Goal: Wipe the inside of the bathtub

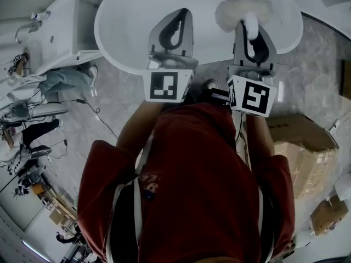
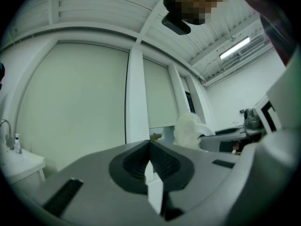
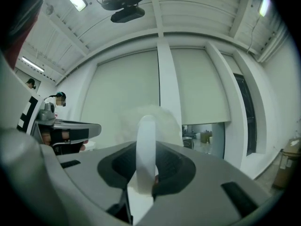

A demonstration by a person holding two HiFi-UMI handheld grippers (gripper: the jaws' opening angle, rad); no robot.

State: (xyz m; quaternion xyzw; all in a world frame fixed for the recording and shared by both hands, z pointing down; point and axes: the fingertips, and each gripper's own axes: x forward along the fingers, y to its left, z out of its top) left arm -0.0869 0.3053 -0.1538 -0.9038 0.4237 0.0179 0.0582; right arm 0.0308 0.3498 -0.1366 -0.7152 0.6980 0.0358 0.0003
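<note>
Right hand-held gripper (image 1: 251,29) clamped on handle of white fluffy duster (image 1: 241,7); left hand-held gripper (image 1: 176,21) beside it, jaws together w/ nothing between, white bathtub (image 1: 123,29) beyond.

Colours here are pretty muted overall. The bathtub (image 1: 123,32) at the top of the frame is plain white, and the fluffy duster (image 1: 241,7) is off-white with a white handle. The left gripper (image 1: 184,12) and right gripper (image 1: 250,29) are both light grey with dark charcoal ribbed pads. The marker cubes (image 1: 164,85) are white with chunky black square patterns. The person's shirt (image 1: 192,174) is deep red with pale straps. The floor (image 1: 323,64) is grey and marbled, and the cardboard boxes (image 1: 307,152) lower right are tan.
</note>
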